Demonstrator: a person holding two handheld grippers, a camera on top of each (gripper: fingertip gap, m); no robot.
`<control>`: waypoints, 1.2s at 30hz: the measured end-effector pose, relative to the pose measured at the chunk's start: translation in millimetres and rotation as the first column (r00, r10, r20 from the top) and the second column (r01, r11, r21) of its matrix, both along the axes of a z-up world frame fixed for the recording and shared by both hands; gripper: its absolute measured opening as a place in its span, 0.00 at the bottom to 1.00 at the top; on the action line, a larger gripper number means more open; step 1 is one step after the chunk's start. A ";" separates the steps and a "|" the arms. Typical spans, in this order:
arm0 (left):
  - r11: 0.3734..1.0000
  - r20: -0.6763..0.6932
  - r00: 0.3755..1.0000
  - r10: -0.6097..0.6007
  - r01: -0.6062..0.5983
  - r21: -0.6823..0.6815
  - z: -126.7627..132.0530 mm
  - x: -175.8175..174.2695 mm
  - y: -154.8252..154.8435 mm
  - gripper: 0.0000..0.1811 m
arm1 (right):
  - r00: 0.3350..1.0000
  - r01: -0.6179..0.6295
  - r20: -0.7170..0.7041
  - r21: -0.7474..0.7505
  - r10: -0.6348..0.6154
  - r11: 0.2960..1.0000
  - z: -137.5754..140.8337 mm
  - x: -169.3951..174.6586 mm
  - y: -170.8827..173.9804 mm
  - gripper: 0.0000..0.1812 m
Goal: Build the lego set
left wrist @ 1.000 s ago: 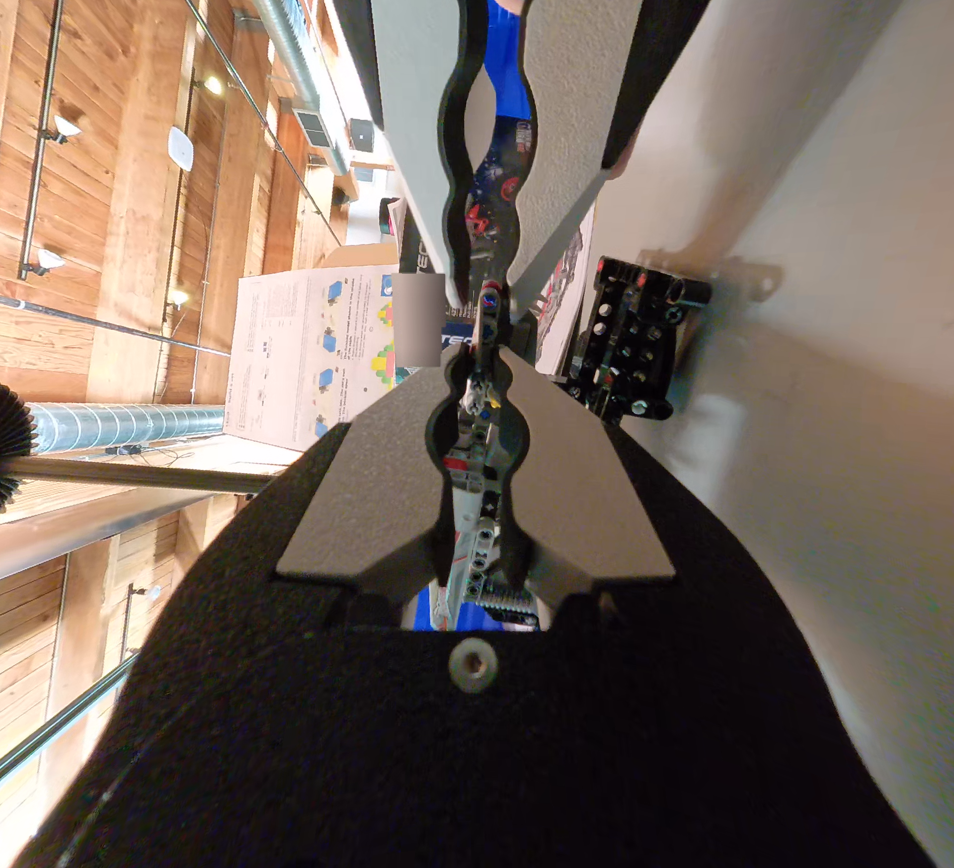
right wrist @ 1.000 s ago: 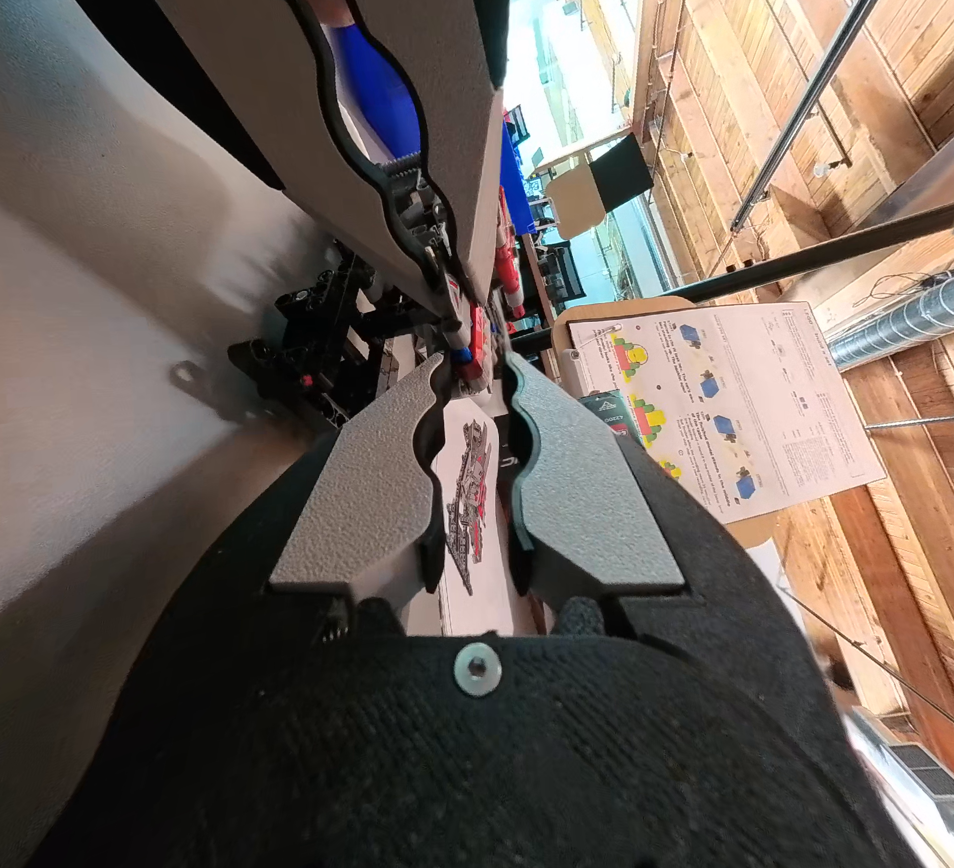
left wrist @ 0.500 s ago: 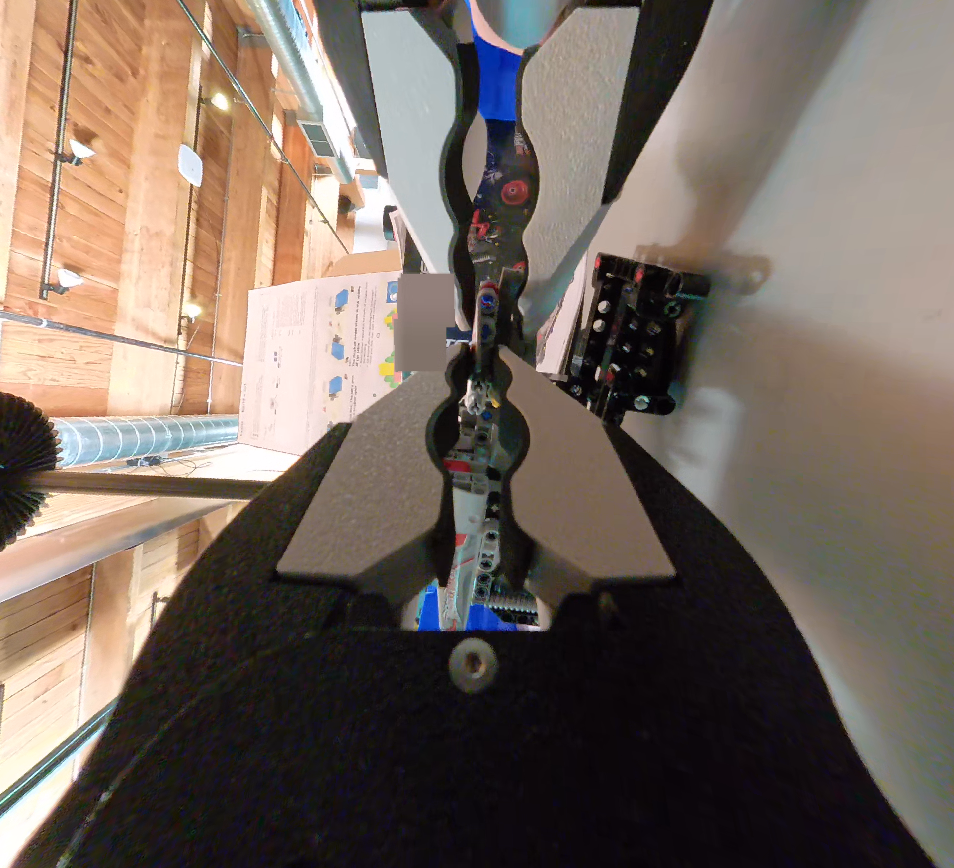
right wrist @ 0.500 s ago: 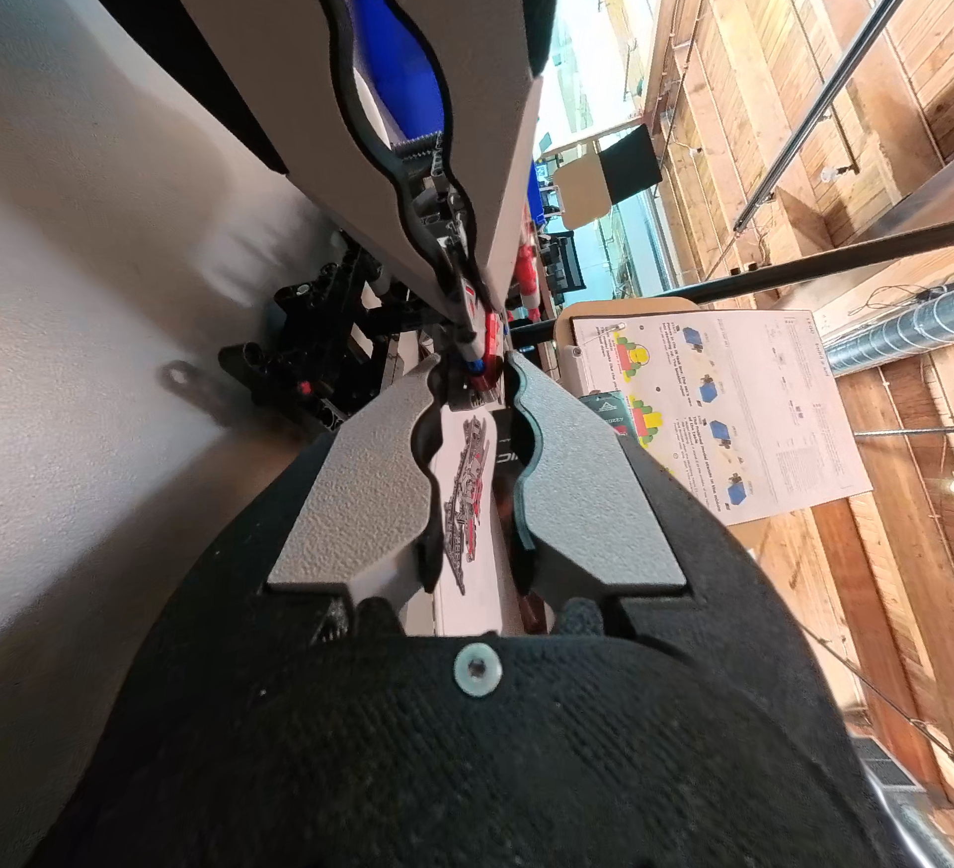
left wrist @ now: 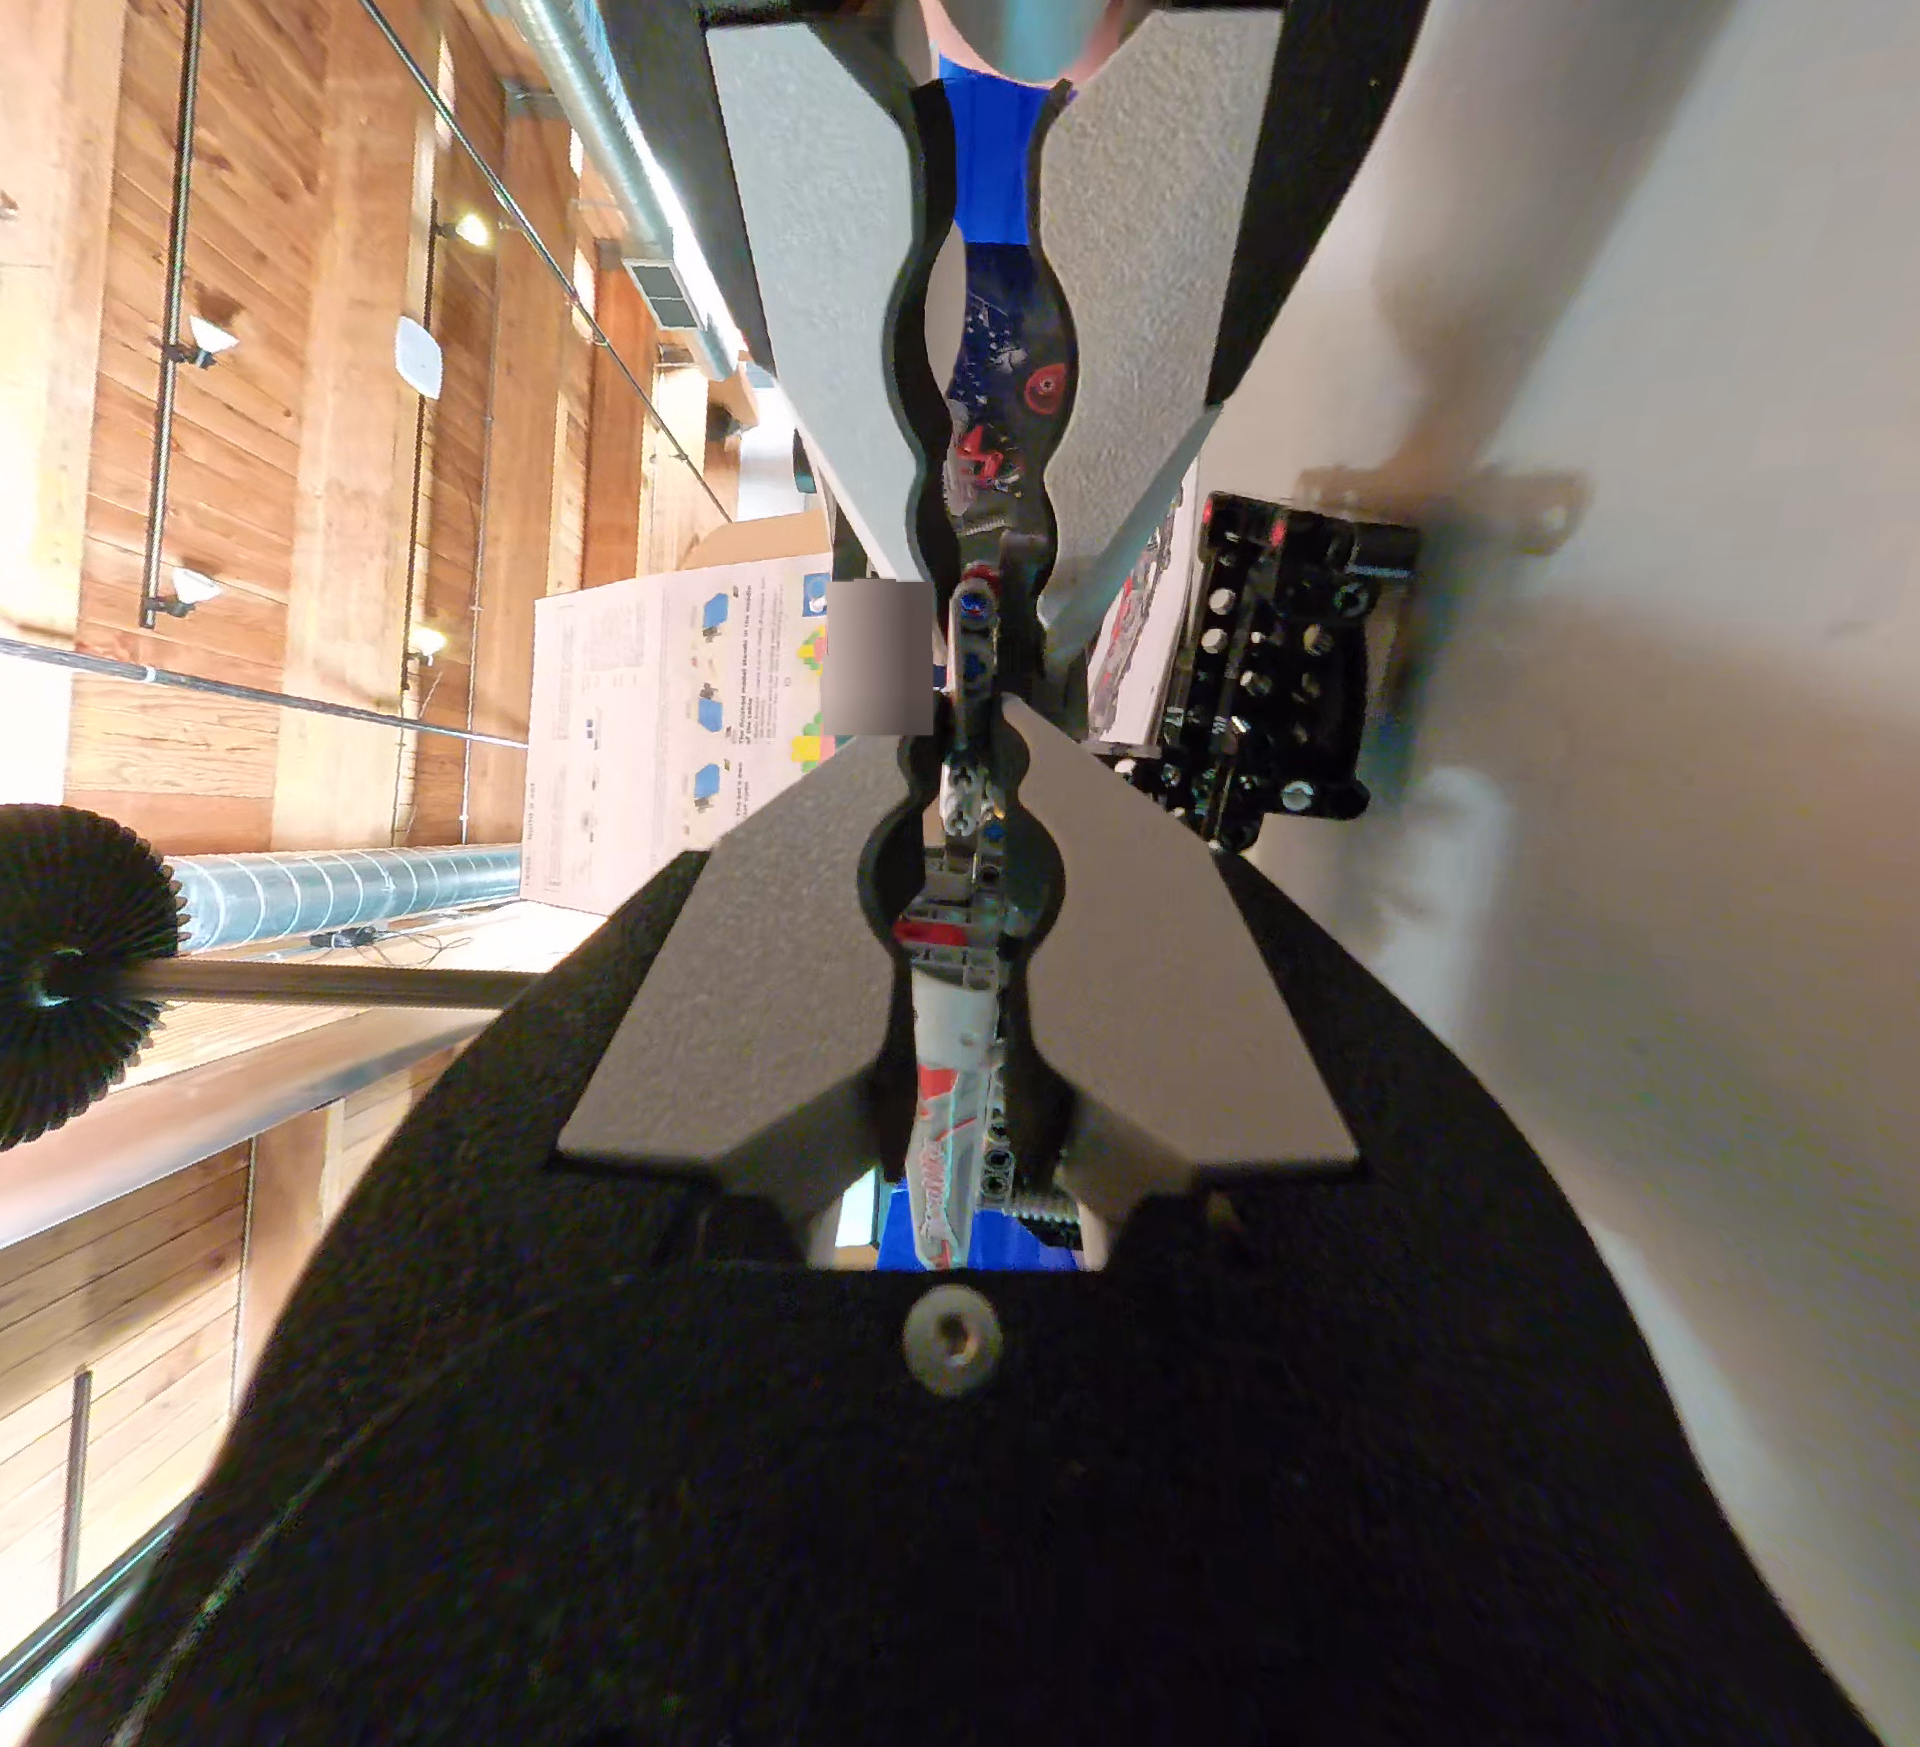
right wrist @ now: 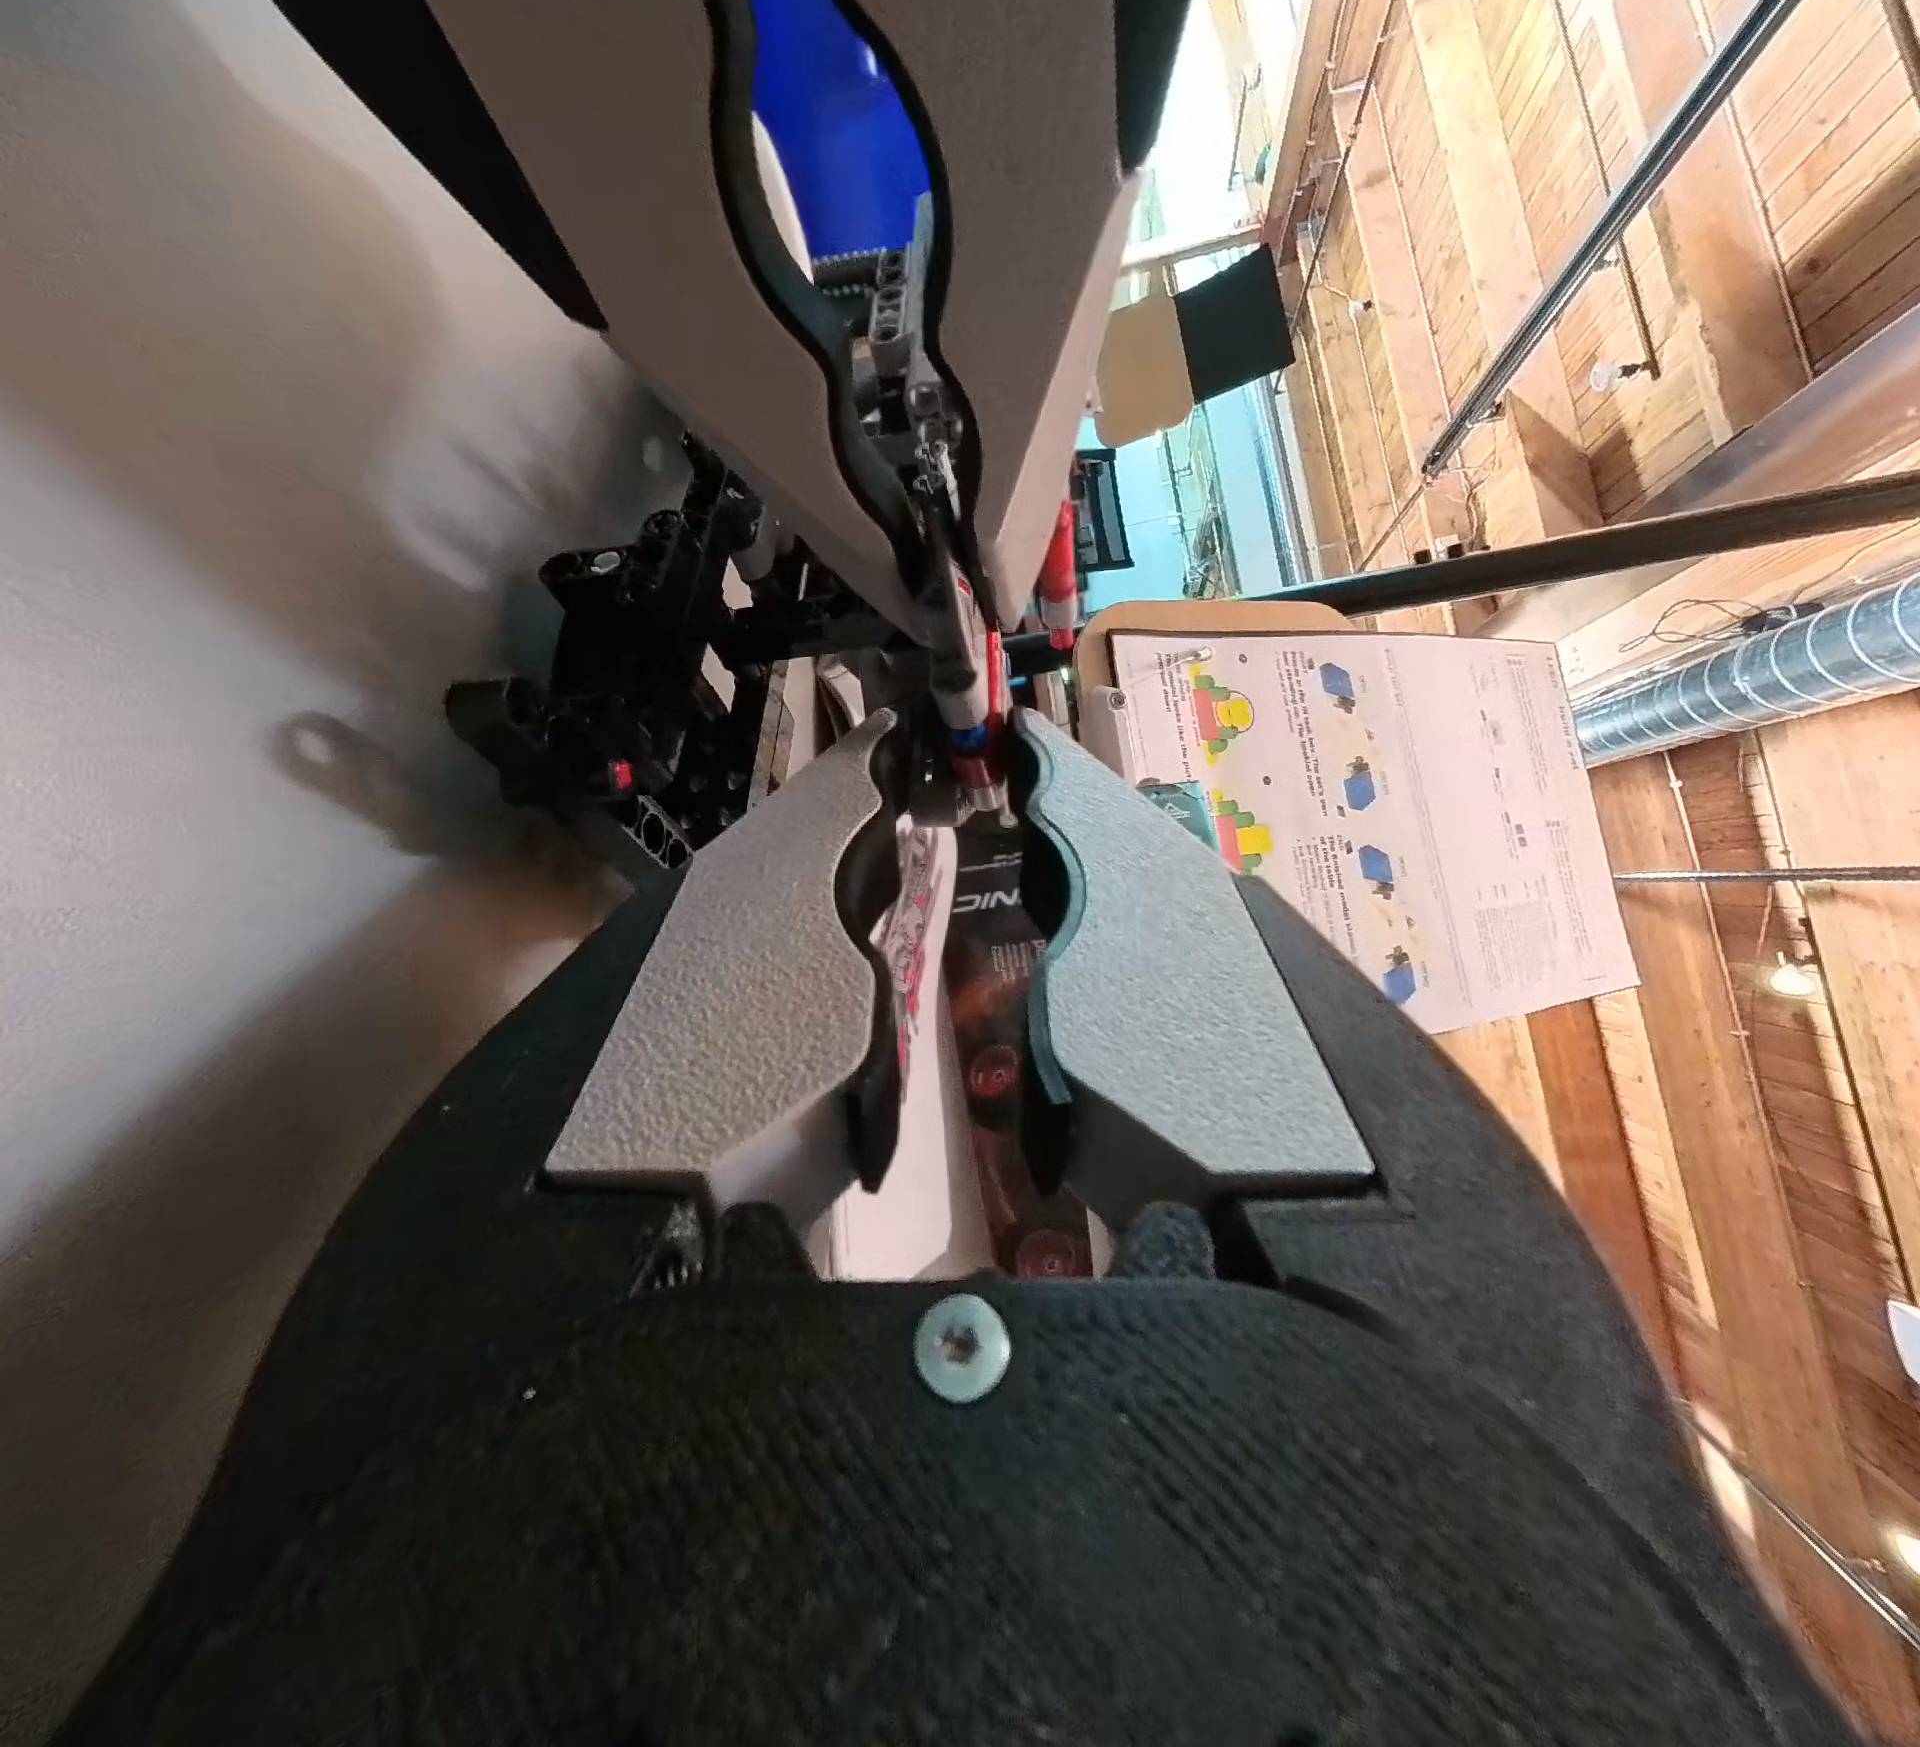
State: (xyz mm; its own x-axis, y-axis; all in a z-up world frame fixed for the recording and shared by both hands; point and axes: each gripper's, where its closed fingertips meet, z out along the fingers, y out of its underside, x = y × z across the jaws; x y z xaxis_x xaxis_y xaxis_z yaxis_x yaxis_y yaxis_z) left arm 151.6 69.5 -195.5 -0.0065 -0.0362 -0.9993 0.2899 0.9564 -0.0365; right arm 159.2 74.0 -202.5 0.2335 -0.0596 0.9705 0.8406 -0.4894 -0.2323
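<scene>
My left gripper [left wrist: 971, 726] is shut on a long grey, white and red lego assembly [left wrist: 956, 991] held on edge above the table. Its front end, with a blue and a red pin [right wrist: 971, 752], sticks out past the fingertips. My right gripper [right wrist: 954, 726] faces it head-on, and its fingers stand a narrow gap apart on both sides of that pin end. Each gripper shows in the other's view: the right gripper [left wrist: 977, 570] in the left wrist view, the left gripper [right wrist: 951, 606] in the right wrist view.
A black lego frame [left wrist: 1278, 658] lies on the white table [left wrist: 1662, 866], also in the right wrist view [right wrist: 623, 721]. An instruction booklet [right wrist: 914, 928] and a dark box [right wrist: 997, 980] lie behind it. A printed sheet on cardboard [right wrist: 1403, 814] stands further back.
The two grippers have closed in on each other. The assembly's pin end, earlier just ahead of my right fingertips, now sits between them. The left grip is unchanged.
</scene>
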 end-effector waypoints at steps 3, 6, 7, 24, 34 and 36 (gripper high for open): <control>1.000 -0.001 1.000 -0.001 0.001 0.001 0.0 0.0 0.0 0.02 | 1.000 0.010 0.019 -0.005 -0.010 1.000 -0.3 0.4 -0.5 0.08; 1.000 0.003 1.000 0.005 -0.005 0.010 -0.3 0.5 0.3 0.02 | 0.999 0.016 0.028 -0.007 -0.016 1.000 -0.6 1.2 -0.7 0.08; 1.000 0.005 1.000 0.008 -0.008 0.013 -0.3 0.7 0.6 0.02 | 0.999 0.019 0.030 -0.006 -0.019 1.000 -0.6 1.5 -0.6 0.08; 0.999 -0.004 0.999 0.034 -0.034 -0.005 2.6 5.4 6.6 0.02 | 0.998 0.056 0.030 0.013 -0.056 0.998 0.7 7.6 0.5 0.07; 0.999 -0.003 0.999 0.035 -0.035 0.004 2.9 7.8 7.4 0.02 | 0.998 0.060 0.022 0.011 -0.060 0.998 -0.7 9.3 0.0 0.08; 0.999 -0.003 0.999 0.034 -0.034 0.009 2.6 8.3 7.4 0.02 | 0.998 0.059 0.011 0.011 -0.059 0.998 -1.6 9.5 -0.1 0.08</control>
